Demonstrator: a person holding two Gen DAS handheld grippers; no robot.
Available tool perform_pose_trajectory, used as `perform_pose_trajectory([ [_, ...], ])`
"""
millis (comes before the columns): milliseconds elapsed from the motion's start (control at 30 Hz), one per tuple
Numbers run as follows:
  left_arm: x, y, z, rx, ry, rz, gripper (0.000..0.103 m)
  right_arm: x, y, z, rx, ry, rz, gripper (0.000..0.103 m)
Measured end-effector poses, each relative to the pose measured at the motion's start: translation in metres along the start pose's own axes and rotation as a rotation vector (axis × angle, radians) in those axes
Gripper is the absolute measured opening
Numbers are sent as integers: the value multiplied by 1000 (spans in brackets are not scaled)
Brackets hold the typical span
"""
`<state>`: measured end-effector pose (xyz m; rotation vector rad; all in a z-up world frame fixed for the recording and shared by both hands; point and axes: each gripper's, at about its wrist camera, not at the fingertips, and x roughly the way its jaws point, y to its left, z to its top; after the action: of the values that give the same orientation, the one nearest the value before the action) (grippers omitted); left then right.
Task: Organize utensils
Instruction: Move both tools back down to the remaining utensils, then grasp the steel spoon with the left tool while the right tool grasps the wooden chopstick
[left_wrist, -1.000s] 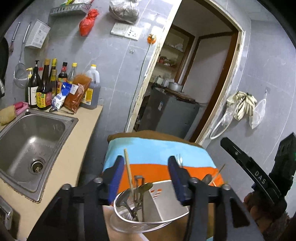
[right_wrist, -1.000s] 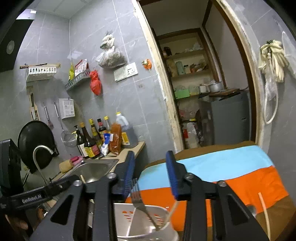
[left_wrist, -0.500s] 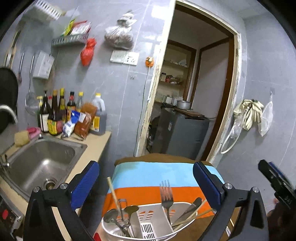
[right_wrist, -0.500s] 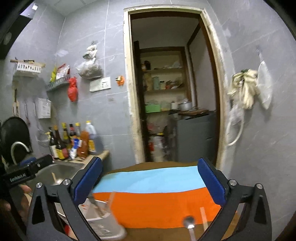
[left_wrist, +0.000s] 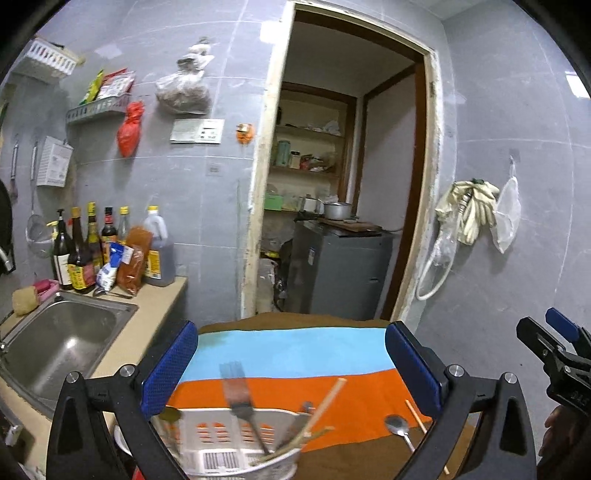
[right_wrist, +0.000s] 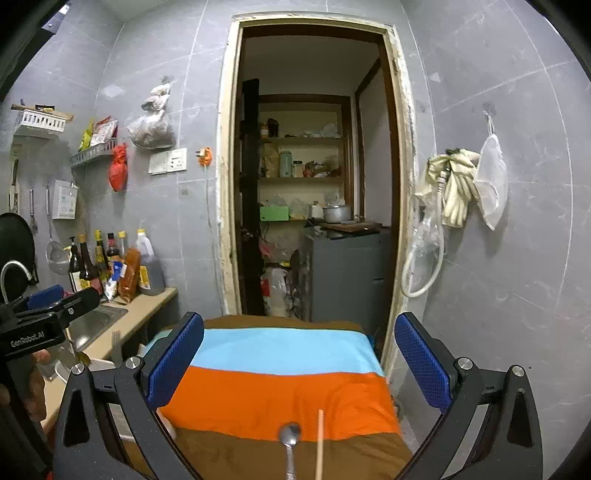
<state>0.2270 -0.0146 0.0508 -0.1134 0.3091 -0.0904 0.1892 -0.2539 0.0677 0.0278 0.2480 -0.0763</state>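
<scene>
A white slotted utensil basket (left_wrist: 236, 448) stands at the near left of the striped cloth (left_wrist: 295, 354). It holds a fork (left_wrist: 240, 398), a chopstick (left_wrist: 325, 402) and other cutlery. A metal spoon (left_wrist: 397, 424) and a single chopstick (left_wrist: 417, 415) lie on the cloth to its right; both show in the right wrist view, spoon (right_wrist: 290, 435) and chopstick (right_wrist: 320, 443). My left gripper (left_wrist: 291, 365) is open and empty above the basket. My right gripper (right_wrist: 299, 363) is open and empty above the spoon and chopstick.
A steel sink (left_wrist: 62, 339) and a counter with sauce bottles (left_wrist: 92, 251) are to the left. A doorway (right_wrist: 310, 184) to a pantry with a grey cabinet (right_wrist: 343, 273) lies ahead. Gloves and a bag (right_wrist: 465, 184) hang on the right wall.
Both grippers opened wide from nearly shut and lifted back. The right gripper let the fork go into the basket and moved right, over the spoon and chopstick.
</scene>
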Motion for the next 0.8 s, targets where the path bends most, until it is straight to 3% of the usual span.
perform_pose_trajectory([
  [367,24,-70,-23,20,55,-30,102,23,-70,-19,17,73,1,101],
  [600,49,-102,-50,28,103,-9,102,41,-100,-42,19,116,27,101],
  [800,75,-115,-76,53,206,2,102,64,-118,-70,68,185,79,101],
])
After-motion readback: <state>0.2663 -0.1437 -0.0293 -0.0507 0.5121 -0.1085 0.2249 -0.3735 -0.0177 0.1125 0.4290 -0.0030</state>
